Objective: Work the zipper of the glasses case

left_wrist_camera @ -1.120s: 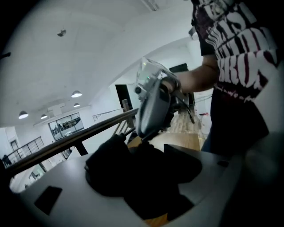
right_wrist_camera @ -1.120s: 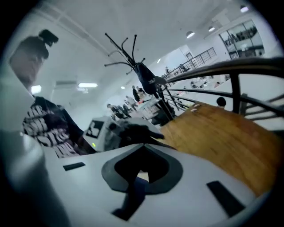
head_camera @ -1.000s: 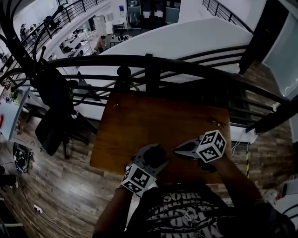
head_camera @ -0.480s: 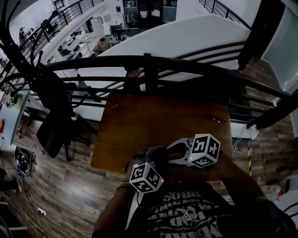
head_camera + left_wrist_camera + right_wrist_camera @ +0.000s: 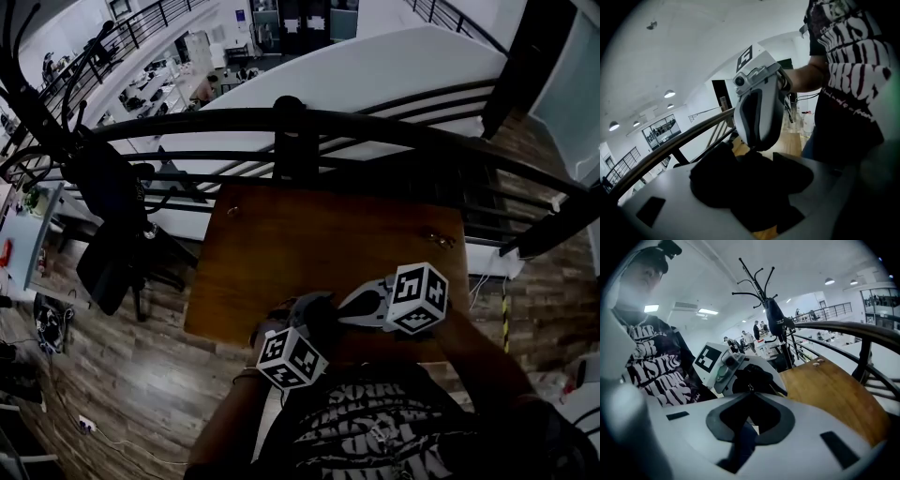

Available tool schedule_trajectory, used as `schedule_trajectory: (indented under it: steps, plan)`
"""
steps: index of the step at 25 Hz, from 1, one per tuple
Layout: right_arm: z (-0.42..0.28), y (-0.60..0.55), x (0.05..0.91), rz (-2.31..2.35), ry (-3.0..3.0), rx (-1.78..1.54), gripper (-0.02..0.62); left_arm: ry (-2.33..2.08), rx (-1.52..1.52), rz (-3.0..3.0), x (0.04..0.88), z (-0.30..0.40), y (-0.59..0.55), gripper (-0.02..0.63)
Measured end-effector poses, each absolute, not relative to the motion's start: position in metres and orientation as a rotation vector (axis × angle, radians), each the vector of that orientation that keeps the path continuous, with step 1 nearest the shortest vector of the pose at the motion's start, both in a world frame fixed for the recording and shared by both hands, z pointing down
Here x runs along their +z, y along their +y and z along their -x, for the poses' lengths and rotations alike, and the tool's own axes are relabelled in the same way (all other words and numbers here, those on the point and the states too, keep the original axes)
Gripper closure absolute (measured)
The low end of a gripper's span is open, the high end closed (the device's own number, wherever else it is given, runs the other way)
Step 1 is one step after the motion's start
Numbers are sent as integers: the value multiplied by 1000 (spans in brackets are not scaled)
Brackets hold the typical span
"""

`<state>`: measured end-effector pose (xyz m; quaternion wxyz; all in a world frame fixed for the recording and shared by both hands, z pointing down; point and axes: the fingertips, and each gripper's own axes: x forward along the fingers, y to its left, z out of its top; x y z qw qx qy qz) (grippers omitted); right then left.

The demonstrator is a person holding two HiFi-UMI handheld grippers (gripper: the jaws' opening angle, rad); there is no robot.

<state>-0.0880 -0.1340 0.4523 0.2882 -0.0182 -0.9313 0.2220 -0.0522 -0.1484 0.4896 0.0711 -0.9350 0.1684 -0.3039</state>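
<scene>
The black glasses case (image 5: 312, 307) sits low over the near edge of the brown table (image 5: 328, 244), and my left gripper (image 5: 309, 323) is shut on it across its width. In the left gripper view the case (image 5: 740, 187) fills the space between the jaws. My right gripper (image 5: 345, 307) comes in from the right, its tip against the case. Its jaws have just been closing and now meet on the small metal zipper pull (image 5: 750, 387) at the edge of the case (image 5: 757, 376). The right gripper (image 5: 759, 112) points down onto the case's top.
A small metal item (image 5: 439, 242) lies near the table's far right corner. A dark railing (image 5: 300, 131) runs behind the table, above a drop to a lower floor. A black coat rack (image 5: 103, 187) stands to the left. The person's torso is close behind both grippers.
The right gripper has slid left until its tip meets the case, and it has rolled. The left gripper has shifted slightly right and rolled while still holding the case.
</scene>
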Motion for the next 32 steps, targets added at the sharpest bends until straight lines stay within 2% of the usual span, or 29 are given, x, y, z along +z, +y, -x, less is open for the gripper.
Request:
schedule_trajectory:
  steps: [11, 16, 23, 32]
  plan:
    - [49, -142, 492, -22, -2388, 745, 580, 513, -565, 2886, 456, 38, -134, 328]
    - [30, -145, 532, -60, -2334, 829, 595, 578, -444, 3030, 483, 34, -143, 327]
    - [3, -148, 624, -108, -2184, 946, 597, 557, -546, 3126, 590, 7, -147, 327]
    - [-36, -155, 700, -189, -2042, 1038, 597, 468, -829, 3210, 670, -22, -149, 325]
